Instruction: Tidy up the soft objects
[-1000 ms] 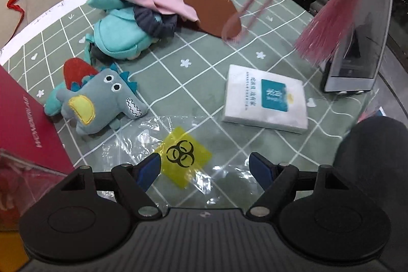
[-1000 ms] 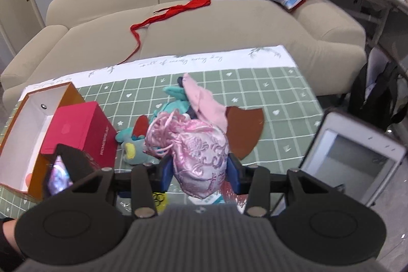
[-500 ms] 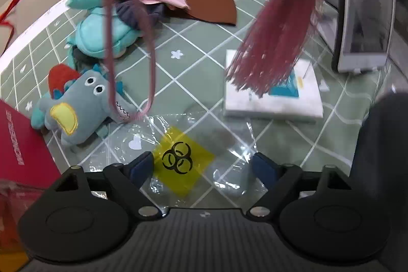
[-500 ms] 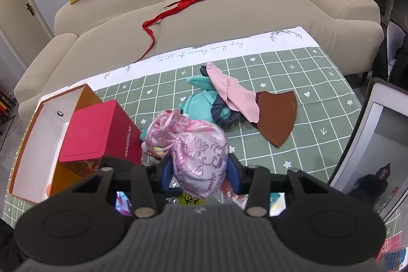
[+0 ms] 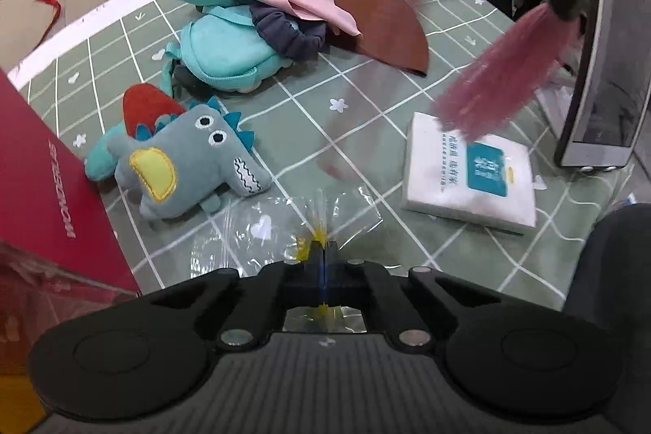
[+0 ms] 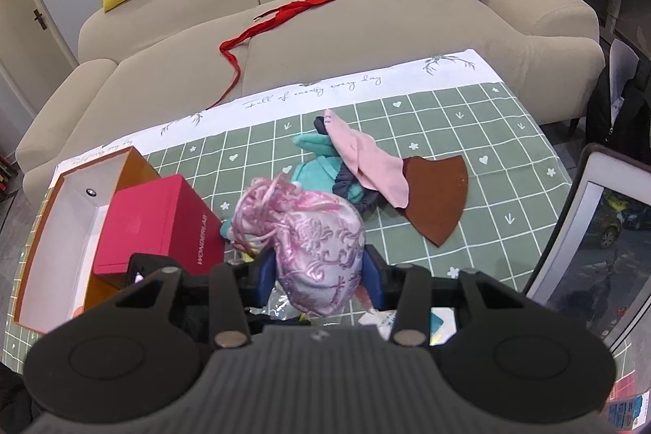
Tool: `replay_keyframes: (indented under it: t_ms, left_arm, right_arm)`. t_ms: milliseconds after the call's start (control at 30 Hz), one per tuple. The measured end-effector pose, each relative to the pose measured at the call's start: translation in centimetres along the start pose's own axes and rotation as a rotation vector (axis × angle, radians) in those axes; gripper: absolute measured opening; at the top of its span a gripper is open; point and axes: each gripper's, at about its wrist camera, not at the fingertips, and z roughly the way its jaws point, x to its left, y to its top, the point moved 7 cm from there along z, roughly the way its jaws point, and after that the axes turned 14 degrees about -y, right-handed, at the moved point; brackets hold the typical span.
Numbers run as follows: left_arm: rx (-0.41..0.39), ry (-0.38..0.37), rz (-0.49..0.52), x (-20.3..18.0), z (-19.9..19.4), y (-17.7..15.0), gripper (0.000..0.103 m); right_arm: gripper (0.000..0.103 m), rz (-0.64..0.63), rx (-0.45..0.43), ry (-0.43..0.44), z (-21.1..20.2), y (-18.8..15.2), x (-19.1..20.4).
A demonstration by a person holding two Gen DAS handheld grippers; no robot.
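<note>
Left gripper (image 5: 323,263) fingers pinching one clear bag (image 5: 285,230), right gripper (image 6: 319,271) fingers clamping one pink pouch (image 6: 313,243), two plush toys

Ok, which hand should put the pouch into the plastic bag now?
Right, probably. Its tongs are shut on the pink brocade drawstring pouch, held above the table. The left tongs are shut on the clear plastic bag with the yellow label, so they can only hold it.

Pink pouch (image 6: 321,243) between gripper (image 6: 319,271) fingers (image 6: 374,277)

Pink floral brocade pouch (image 6: 315,251), grey dinosaur (image 5: 183,165) with yellow patch, teal plush (image 5: 223,51), green white-gridded cloth (image 5: 366,100), crimson box (image 6: 154,222).
</note>
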Motion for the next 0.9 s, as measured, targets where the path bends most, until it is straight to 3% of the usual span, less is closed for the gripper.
replay_keyframes:
  t_ms: [300, 533, 700, 900]
  left_arm:
    - [-0.022, -0.037, -0.116, 1.1, -2.4, 0.8, 0.0]
    - [-0.008, -0.078, -0.212, 2.4, -4.6, 5.8, 0.0]
    - [0.022, -0.023, -0.282, 3.9, -6.8, 10.0, 0.0]
    - [-0.003, 0.032, -0.341, 7.0, -10.3, 14.8, 0.0]
  right_arm:
    - [0.043, -0.008, 0.004, -0.032, 0.3, 1.3, 0.1]
    - [0.043, -0.006, 0.048, -0.1, 3.5, 6.2, -0.4]
    - [0.043, -0.014, 0.103, -0.132, 5.7, 10.3, -0.6]
    - [0.043, -0.043, 0.143, -0.12, 7.4, 15.5, 1.3]
